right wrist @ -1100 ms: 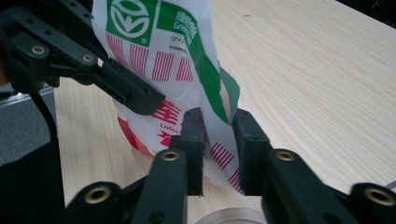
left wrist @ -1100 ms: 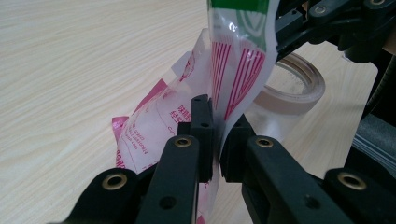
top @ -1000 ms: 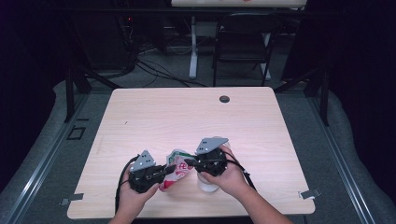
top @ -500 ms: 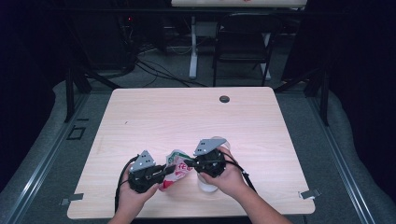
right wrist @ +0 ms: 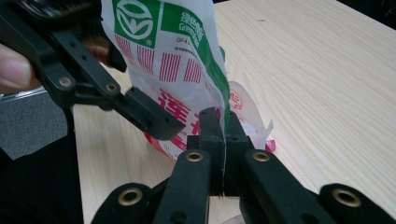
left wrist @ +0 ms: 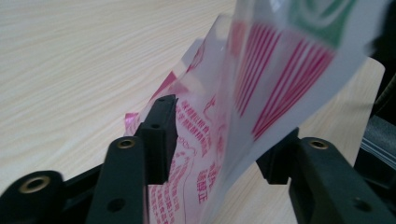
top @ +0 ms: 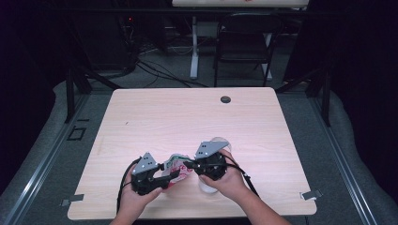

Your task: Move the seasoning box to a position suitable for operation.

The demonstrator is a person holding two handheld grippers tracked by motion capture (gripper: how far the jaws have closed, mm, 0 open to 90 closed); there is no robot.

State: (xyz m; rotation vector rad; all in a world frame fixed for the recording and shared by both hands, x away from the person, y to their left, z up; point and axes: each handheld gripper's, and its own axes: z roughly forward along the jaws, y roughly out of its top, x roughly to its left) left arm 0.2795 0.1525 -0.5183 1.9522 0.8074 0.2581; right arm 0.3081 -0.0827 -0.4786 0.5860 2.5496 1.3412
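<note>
We see a printed plastic bag (top: 177, 167), white with red stripes, red lettering and a green logo, held up off the wooden table (top: 187, 117) near its front edge, between the two grippers. In the right gripper view the bag (right wrist: 173, 56) rises upright from the right gripper (right wrist: 223, 126), whose black jaws are pressed together with the bag's thin edge pinched between them; the green band of the print runs down into that pinch. In the left gripper view the bag (left wrist: 261, 79) hangs between the jaws of the left gripper (left wrist: 219, 140), which have just been opening: they now stand apart, one pad lying just beside the film and the other clear of it, so this gripper does not clamp the bag. From the high view we see the left gripper (top: 162, 176) at the bag's left and the right gripper (top: 190, 166) at its right, each carried in one of the person's hands, with the forearms coming in from the bottom. Just behind the right gripper a clear round container (top: 220, 140) sits on the table. Farther back, near the far edge, a small dark round cap (top: 225, 99) is set into the tabletop.
</note>
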